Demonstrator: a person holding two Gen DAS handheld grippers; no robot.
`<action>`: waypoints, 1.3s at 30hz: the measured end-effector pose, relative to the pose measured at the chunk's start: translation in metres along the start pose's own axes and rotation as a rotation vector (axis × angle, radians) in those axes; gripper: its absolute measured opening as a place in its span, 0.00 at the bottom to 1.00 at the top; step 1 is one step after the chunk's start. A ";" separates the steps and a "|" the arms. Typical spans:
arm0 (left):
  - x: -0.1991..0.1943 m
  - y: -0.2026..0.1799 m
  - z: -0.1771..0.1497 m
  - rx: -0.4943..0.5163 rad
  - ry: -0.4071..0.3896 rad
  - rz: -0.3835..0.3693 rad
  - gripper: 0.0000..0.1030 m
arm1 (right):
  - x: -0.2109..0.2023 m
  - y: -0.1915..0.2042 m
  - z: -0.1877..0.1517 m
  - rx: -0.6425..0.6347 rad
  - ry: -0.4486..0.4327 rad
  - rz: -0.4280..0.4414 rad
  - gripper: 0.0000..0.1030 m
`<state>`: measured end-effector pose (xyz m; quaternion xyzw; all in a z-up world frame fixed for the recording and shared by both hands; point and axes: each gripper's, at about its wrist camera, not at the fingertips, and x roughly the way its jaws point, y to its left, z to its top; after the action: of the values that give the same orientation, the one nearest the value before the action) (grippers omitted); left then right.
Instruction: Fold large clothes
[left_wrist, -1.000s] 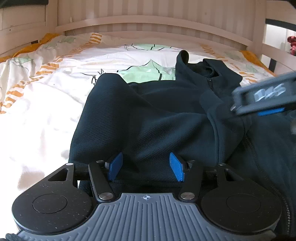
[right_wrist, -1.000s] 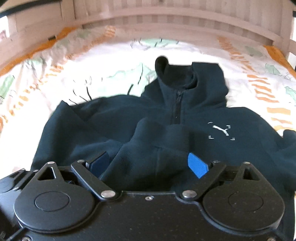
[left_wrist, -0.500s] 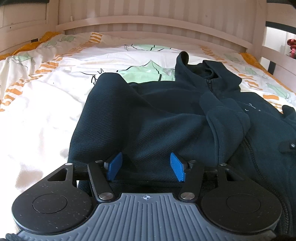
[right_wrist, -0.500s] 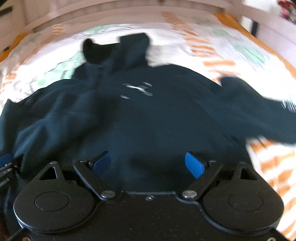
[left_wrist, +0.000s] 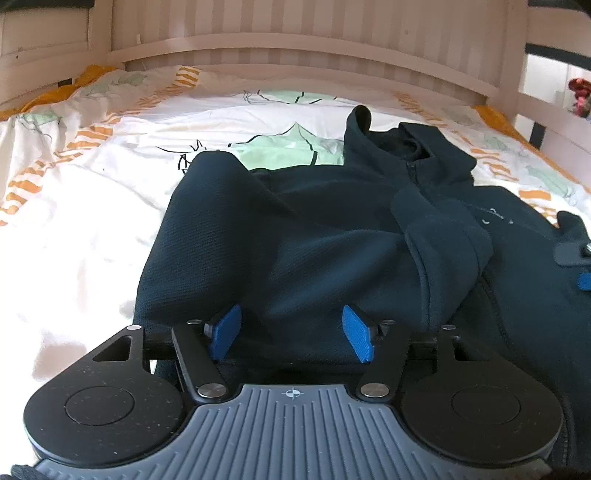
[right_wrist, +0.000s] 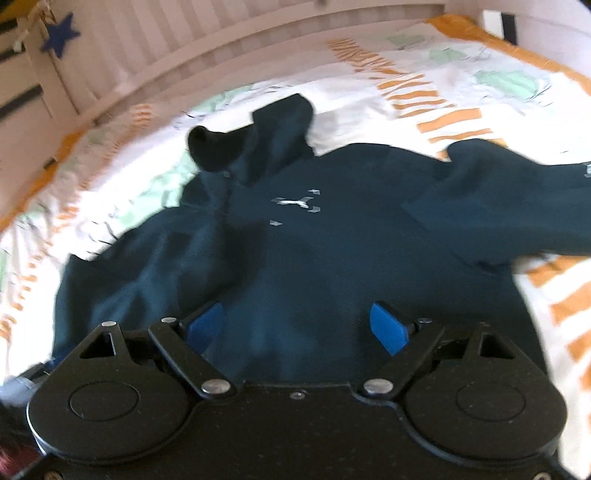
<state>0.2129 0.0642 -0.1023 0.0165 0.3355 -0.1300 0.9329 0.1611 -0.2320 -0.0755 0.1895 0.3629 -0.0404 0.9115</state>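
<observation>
A dark navy zip-up jacket (left_wrist: 314, 240) lies front-up on the bed, collar toward the headboard. It also shows in the right wrist view (right_wrist: 314, 258), with a small white chest logo (right_wrist: 295, 203). Its left sleeve is folded across the chest, cuff (left_wrist: 447, 236) near the zip. Its other sleeve (right_wrist: 517, 206) stretches out to the right. My left gripper (left_wrist: 291, 332) is open, over the jacket's lower left part. My right gripper (right_wrist: 295, 325) is open above the lower front. Part of the right gripper (left_wrist: 576, 258) shows at the left wrist view's right edge.
The bed has a white cover (left_wrist: 74, 221) with orange stripes and green shapes. A pale slatted wooden headboard (left_wrist: 295, 48) stands behind, with side rails (left_wrist: 546, 110). A blue star (right_wrist: 61, 35) hangs at the upper left of the right wrist view.
My right gripper has swung from over the folded left sleeve across to the jacket's right side. The left gripper and jacket have stayed still.
</observation>
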 end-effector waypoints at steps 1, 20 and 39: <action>0.000 0.000 0.000 -0.001 0.002 0.000 0.58 | 0.004 0.004 0.003 0.007 0.003 0.008 0.85; -0.010 0.013 -0.001 -0.087 -0.013 0.055 0.59 | 0.081 0.143 -0.009 -0.478 0.042 -0.256 0.83; -0.022 0.013 0.001 -0.098 -0.038 0.039 0.60 | -0.006 -0.018 0.007 0.120 0.058 0.015 0.81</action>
<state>0.2003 0.0816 -0.0881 -0.0250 0.3232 -0.0954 0.9412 0.1575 -0.2515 -0.0723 0.2478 0.3845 -0.0497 0.8879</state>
